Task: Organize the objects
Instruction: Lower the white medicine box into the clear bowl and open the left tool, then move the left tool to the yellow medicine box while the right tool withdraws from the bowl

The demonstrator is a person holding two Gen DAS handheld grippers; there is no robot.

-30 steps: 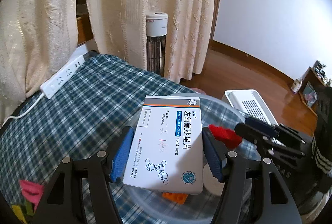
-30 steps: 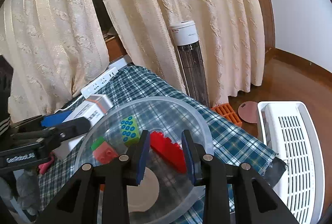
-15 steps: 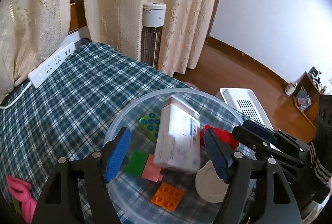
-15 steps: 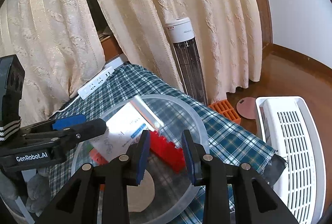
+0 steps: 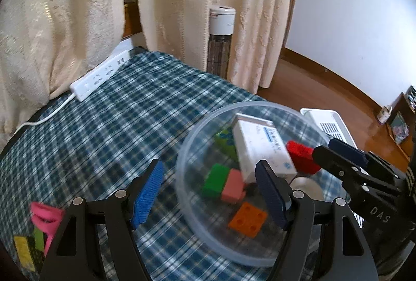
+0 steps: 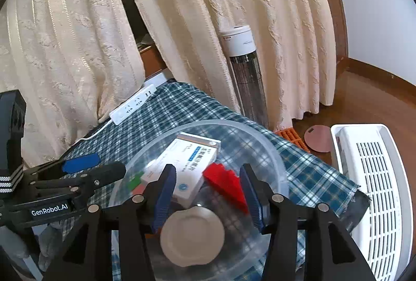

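Note:
A clear plastic bowl (image 5: pixel 192 151) (image 6: pixel 270 153) stands on the plaid cloth. In it lie a white medicine box (image 5: pixel 262 151) (image 6: pixel 187 164), a red brick (image 5: pixel 301 156) (image 6: pixel 226 184), a green and pink brick (image 5: pixel 223 182), an orange brick (image 5: pixel 248 219) and a white round lid (image 6: pixel 192 235). My left gripper (image 5: pixel 210 195) is open and empty over the bowl's near left rim. My right gripper (image 6: pixel 208 197) is open above the bowl, with the red brick loose between its fingers.
A white power strip (image 5: pixel 100 75) lies at the cloth's far edge by the curtains. Pink, green and yellow pieces (image 5: pixel 39 229) lie at the near left. A tower heater (image 6: pixel 244 75) and a white appliance (image 6: pixel 374 192) stand on the floor to the right.
My left gripper let go of the medicine box, which fell into the bowl, and drew back to the left. My right gripper opened and released the red brick.

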